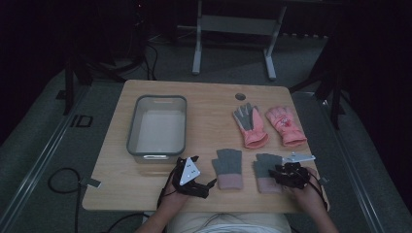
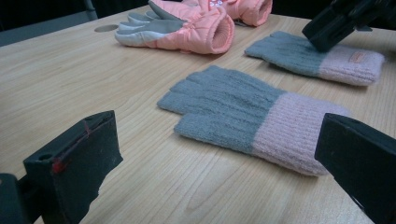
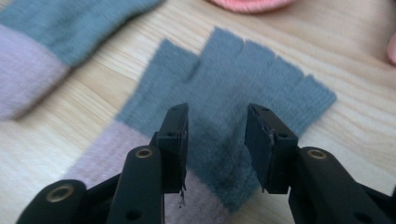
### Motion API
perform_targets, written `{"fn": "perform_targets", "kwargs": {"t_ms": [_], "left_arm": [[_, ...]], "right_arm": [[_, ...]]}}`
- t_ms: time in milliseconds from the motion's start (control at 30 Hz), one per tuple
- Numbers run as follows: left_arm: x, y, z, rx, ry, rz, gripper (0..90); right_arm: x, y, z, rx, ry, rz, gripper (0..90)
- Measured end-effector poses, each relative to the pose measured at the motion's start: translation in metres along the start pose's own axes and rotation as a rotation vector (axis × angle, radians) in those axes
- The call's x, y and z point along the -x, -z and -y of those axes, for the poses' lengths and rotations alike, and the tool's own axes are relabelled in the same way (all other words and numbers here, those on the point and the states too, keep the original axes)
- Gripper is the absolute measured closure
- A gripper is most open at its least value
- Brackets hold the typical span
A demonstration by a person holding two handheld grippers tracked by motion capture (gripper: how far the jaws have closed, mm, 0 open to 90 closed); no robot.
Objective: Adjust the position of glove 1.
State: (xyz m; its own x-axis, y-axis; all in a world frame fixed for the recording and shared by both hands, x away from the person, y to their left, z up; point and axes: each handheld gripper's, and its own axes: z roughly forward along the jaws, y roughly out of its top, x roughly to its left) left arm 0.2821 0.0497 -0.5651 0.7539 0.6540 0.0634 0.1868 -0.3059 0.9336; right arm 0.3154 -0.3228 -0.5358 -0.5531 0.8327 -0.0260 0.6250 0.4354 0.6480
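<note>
Bare table (image 1: 204, 104), right tool (image 3: 217, 140) (parted) over knit glove (image 3: 243, 88)

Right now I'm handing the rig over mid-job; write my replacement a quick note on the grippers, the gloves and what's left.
Left gripper: open, jaws wide, holding nothing, near the table's front edge and aimed at the left knit glove.
Right gripper: partly open, over the right knit glove, pads not pressing on it.
Things: both grey-and-pink knit gloves lie flat near the front edge; two pink ski gloves lie behind them; the grey bin at the left holds no glove.
Done: no glove lifted or binned.
Left: probably grip the right knit glove, then handle the others; the bin looks like the likely destination.
</note>
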Motion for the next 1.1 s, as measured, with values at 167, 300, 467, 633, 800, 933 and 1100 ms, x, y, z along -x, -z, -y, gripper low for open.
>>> {"fn": "perform_targets", "kwargs": {"t_ms": [167, 300, 467, 633, 800, 933, 1100], "left_arm": [[0.0, 0.0, 0.0, -0.001, -0.002, 0.002, 0.0], [0.0, 0.0, 0.0, 0.001, -0.002, 0.002, 0.0], [0.0, 0.0, 0.0, 0.001, -0.002, 0.004, 0.0], [0.0, 0.0, 0.0, 0.002, 0.0, 0.003, 0.0], [0.0, 0.001, 0.0, 0.003, -0.003, 0.005, 0.0], [-0.001, 0.001, 0.001, 0.012, 0.004, 0.009, 0.0], [-0.003, 0.002, 0.001, 0.022, 0.029, 0.017, 0.0]], "right_arm": [[-0.003, -0.005, 0.004, -0.018, 0.001, 0.021, 61.7], [-0.007, -0.006, 0.003, -0.025, 0.005, 0.035, 68.7], [-0.012, -0.005, 0.002, -0.027, -0.019, 0.067, 82.2], [-0.013, 0.012, -0.01, 0.015, -0.095, 0.054, 85.0], [-0.014, 0.034, -0.03, 0.089, -0.112, 0.06, 84.9], [-0.022, 0.046, -0.05, 0.129, -0.091, 0.028, 85.0], [-0.038, 0.05, -0.073, 0.165, -0.065, -0.026, 84.9]]}}
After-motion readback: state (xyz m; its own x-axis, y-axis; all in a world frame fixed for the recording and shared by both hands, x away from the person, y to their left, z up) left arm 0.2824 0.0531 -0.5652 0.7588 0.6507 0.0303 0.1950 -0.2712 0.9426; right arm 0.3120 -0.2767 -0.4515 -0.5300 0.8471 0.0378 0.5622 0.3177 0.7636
